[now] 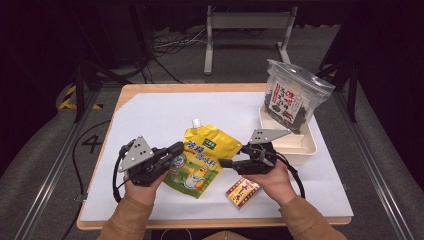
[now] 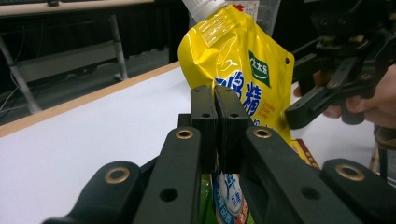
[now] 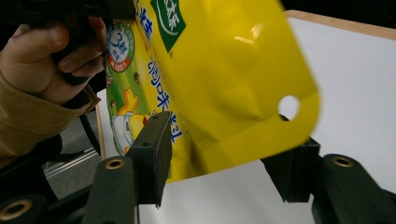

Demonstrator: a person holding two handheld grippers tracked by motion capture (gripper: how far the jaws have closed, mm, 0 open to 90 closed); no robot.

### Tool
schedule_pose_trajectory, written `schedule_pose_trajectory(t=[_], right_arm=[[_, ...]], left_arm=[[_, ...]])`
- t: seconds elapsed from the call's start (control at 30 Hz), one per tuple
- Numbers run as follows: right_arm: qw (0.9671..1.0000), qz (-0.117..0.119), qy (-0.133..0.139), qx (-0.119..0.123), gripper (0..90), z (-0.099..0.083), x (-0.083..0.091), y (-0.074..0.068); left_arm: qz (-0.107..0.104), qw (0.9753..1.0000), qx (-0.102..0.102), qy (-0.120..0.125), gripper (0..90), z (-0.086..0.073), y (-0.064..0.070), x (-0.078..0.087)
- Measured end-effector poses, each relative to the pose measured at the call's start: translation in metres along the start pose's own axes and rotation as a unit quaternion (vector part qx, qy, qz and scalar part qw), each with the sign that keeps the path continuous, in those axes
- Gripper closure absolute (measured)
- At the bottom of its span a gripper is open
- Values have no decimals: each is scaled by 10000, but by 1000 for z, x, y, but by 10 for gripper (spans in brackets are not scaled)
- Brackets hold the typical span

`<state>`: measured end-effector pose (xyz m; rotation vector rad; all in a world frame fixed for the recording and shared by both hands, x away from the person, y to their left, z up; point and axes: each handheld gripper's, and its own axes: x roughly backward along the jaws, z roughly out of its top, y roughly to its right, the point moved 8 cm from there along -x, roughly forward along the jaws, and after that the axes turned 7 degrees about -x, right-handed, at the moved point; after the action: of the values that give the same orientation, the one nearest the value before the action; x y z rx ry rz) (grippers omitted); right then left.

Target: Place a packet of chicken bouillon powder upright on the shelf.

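A yellow spout pouch (image 1: 200,160) with a white cap (image 1: 196,122) and a duck picture is at the table's front centre. My left gripper (image 1: 177,148) is shut on its left edge. In the left gripper view the two pads meet on the pouch (image 2: 238,60) at my left gripper (image 2: 215,121), and the pouch stands up tilted off the white sheet. My right gripper (image 1: 231,156) is open at the pouch's right edge. In the right gripper view that yellow edge (image 3: 224,70) hangs between the spread jaws of my right gripper (image 3: 222,163), touching neither pad.
A small red and yellow box (image 1: 242,192) lies near the front edge, by the right hand. A white tray (image 1: 300,147) at the right holds an upright clear bag of dark dried food (image 1: 292,97). A white sheet (image 1: 150,115) covers the wooden table.
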<state>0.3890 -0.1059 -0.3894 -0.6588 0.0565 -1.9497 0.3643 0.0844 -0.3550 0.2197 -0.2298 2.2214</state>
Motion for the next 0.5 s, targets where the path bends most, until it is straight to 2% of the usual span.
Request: schedule_pose_trajectory(t=[0.1, 0.17, 0.4, 0.5], right_arm=[[9999, 68, -74, -57, 545, -2, -5, -2], [9999, 126, -77, -80, 622, -2, -7, -3], [9994, 324, 127, 6, 814, 2, -3, -11], [9992, 336, 191, 50, 836, 4, 0, -13]], left_arm=[[-18, 10000, -16, 18, 877, 1, 2, -1], [-9, 10000, -22, 21, 877, 0, 2, -1], [-23, 9999, 86, 54, 876, -2, -2, 0], [-38, 9999, 104, 83, 876, -1, -2, 0]])
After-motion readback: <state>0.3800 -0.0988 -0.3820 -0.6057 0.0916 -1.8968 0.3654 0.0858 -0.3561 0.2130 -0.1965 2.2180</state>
